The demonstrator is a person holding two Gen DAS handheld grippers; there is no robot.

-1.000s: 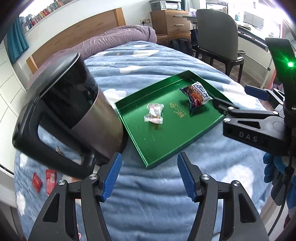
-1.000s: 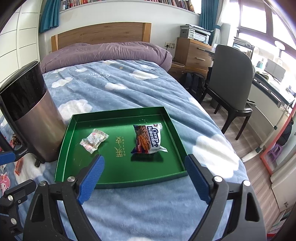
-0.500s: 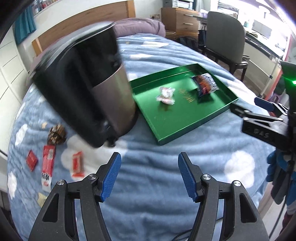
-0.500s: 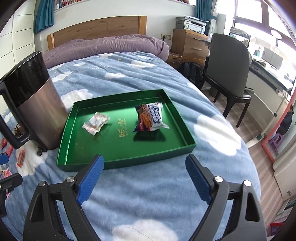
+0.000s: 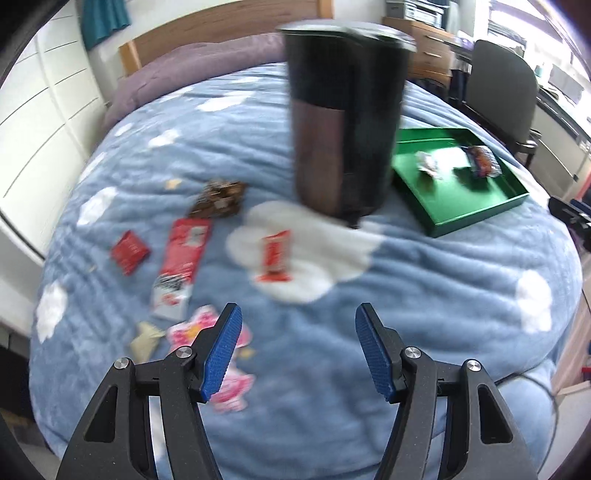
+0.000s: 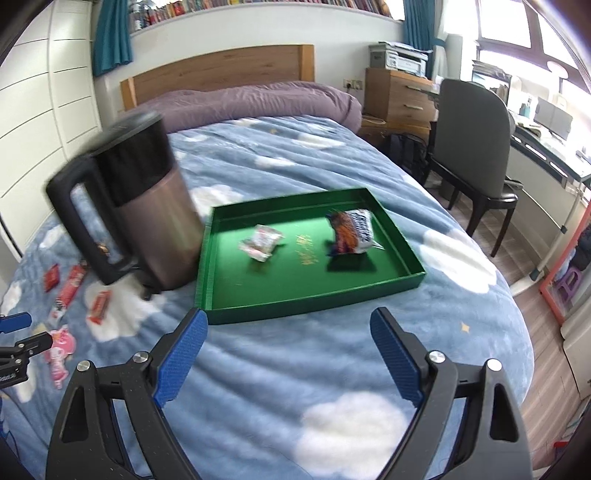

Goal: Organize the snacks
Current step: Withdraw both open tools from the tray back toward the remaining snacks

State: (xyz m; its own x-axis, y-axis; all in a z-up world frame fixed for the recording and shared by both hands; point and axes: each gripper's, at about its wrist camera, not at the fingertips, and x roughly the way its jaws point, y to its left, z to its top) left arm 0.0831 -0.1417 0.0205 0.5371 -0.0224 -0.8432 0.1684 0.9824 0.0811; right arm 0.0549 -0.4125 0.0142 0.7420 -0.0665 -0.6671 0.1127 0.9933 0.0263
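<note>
Your left gripper [image 5: 298, 350] and right gripper [image 6: 288, 354] both gape empty. Two crinkly snack packets in the rectangular green tray [image 6: 402, 240]; three red wrappers at the kettle's [image 6: 147, 206] 8 o'clock.

bright bedroom: wooden headboard [image 6: 221, 70], white wall panels [image 6: 48, 96], dark chair [image 6: 476, 147], teal curtains [image 6: 110, 33]

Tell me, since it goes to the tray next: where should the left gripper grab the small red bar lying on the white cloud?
Probably across the red bar's long edges at mid-length, coming from above. It lies flat on the soft blanket, lengthwise toward the open left gripper, so its narrow width should fit between the pads.
</note>
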